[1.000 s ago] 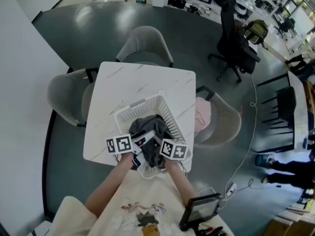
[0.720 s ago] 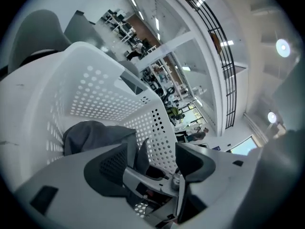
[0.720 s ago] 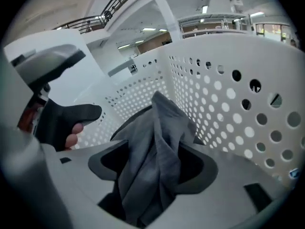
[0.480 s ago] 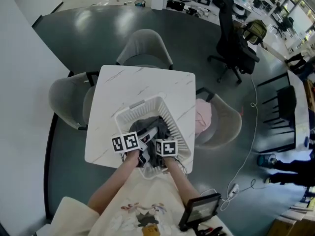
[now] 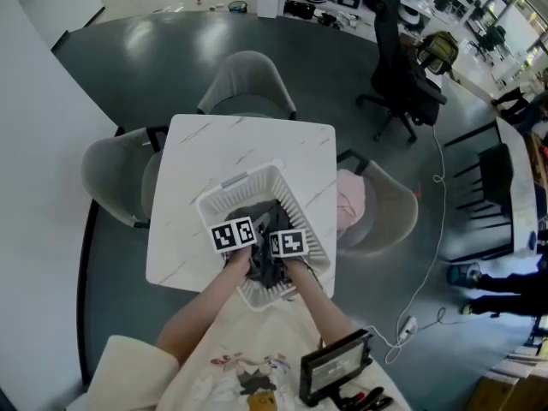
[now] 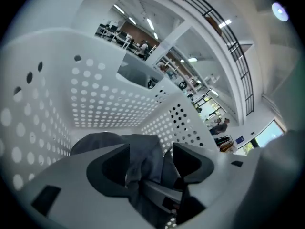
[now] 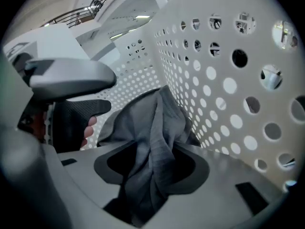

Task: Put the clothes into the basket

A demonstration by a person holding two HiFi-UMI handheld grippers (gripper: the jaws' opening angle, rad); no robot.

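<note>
Clothes (image 5: 266, 269): one dark grey, soft knitted garment, crumpled into loose vertical folds. It lay inside the white perforated plastic laundry basket (image 5: 301, 209), heaped on the floor of the basket near the middle. The basket stood on the white marble-patterned square table (image 5: 248, 144), at the table's 5 o'clock corner, nearest the person.

Left gripper (image 6: 150, 159): it reached into the basket from the 9 o'clock side of the garment. Its jaws had just been closing but stood well apart. A fold of the grey fabric hung between them, lying against the pad at 9 o'clock. A dark gap remained before the pad at 3 o'clock, so the fabric was not clamped.

Right gripper (image 7: 150, 165): it reached in from the 3 o'clock side of the garment, close to the basket's perforated wall. Its jaws had also just been closing and stood roughly half open. A thick bunched fold of the garment filled the space between them, and both pads pressed on it. In the right gripper view, the left gripper's body showed at 9 o'clock, just beside the garment.
</note>
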